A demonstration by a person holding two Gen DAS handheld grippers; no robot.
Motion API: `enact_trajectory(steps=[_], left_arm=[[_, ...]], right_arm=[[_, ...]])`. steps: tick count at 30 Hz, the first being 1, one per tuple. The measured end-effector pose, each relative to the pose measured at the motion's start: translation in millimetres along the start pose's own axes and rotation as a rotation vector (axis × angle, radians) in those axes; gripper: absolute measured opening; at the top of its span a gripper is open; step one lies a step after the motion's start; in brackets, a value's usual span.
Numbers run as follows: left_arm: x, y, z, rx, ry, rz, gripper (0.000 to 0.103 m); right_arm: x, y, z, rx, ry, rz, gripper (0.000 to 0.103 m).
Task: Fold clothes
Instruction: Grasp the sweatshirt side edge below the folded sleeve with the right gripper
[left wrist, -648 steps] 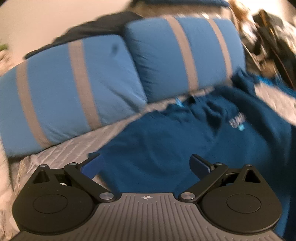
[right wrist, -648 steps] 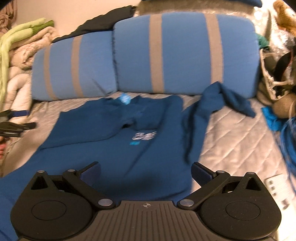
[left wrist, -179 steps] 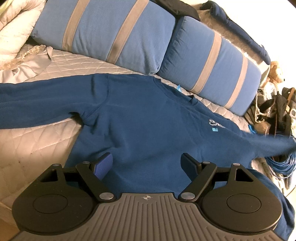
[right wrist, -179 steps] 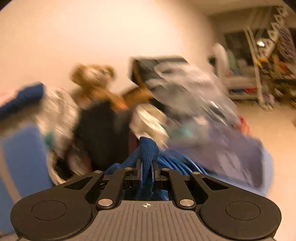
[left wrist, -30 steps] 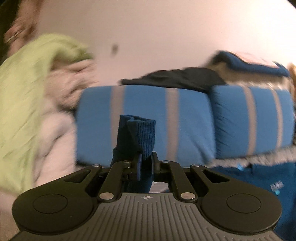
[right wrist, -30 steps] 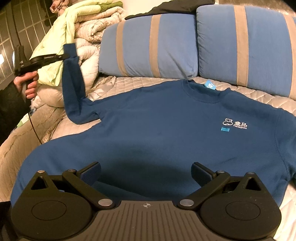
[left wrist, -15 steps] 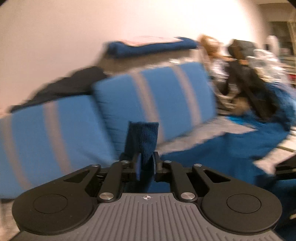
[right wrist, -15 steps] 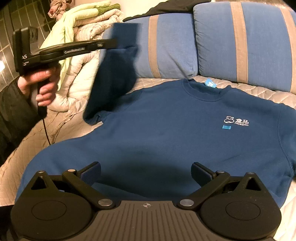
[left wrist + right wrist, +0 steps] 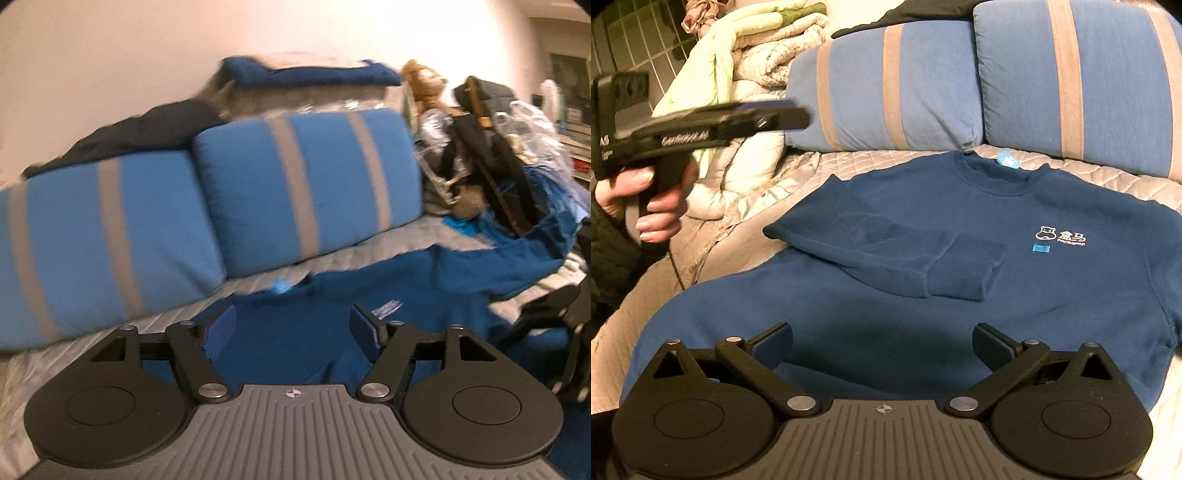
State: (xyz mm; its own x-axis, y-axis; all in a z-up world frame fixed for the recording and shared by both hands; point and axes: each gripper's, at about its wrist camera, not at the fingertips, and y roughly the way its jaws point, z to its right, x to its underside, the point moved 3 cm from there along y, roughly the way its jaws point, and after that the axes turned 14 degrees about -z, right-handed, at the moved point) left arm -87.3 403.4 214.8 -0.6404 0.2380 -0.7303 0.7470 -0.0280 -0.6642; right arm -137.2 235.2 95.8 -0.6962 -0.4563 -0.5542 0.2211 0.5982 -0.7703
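Now your left tool (image 9: 293, 325) has just been opening, nothing between its jaws; sleeve (image 9: 923, 254) lies folded across the sweatshirt (image 9: 997, 325); right tool (image 9: 882, 347) wide open, empty.

Both wrist views face the pillows (image 9: 303, 184), left perhaps lower.

Cluttered home bedroom: quilted bed (image 9: 871, 158), striped pillows (image 9: 886, 85).

Two blue cushions (image 9: 979, 81) with grey-beige stripes lean side by side across the top of the right wrist view, on a quilted grey bedspread (image 9: 871, 158). A heap of pale green and cream quilts (image 9: 746, 55) fills the upper left. In the left wrist view, a brown teddy bear (image 9: 423, 83) sits upper right, above a dark bag (image 9: 491, 155).
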Motion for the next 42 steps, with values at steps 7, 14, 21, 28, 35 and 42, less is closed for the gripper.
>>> enact_trajectory(steps=[7,14,21,28,35,42], left_arm=[[45.5,-14.4,-49.1,-0.073,-0.088,-0.086,0.068],[82.1,-24.9,-75.7,-0.12,-0.145,-0.136,0.068],[108.3,-27.7,-91.2,-0.132,-0.184,-0.159,0.068],[123.8,-15.5,-93.0,-0.121,-0.204,-0.186,0.068],[139.1,-2.3,-96.9,-0.109,-0.219,-0.225,0.068],[147.5,9.7,-98.2,-0.11,-0.226,-0.248,0.068]], right_arm=[[-0.9,2.9,-5.9,0.032,-0.039,-0.02,0.103],[-6.4,1.8,-13.8,0.062,-0.125,-0.051,0.097],[-40.2,-5.8,-26.2,0.195,-0.4,-0.065,0.092],[-58.9,40.3,-33.2,0.299,-0.718,-0.162,0.078],[-68.1,88.2,-30.1,0.283,-0.813,-0.238,0.065],[-74.9,122.7,-26.7,0.268,-0.805,-0.275,0.048]])
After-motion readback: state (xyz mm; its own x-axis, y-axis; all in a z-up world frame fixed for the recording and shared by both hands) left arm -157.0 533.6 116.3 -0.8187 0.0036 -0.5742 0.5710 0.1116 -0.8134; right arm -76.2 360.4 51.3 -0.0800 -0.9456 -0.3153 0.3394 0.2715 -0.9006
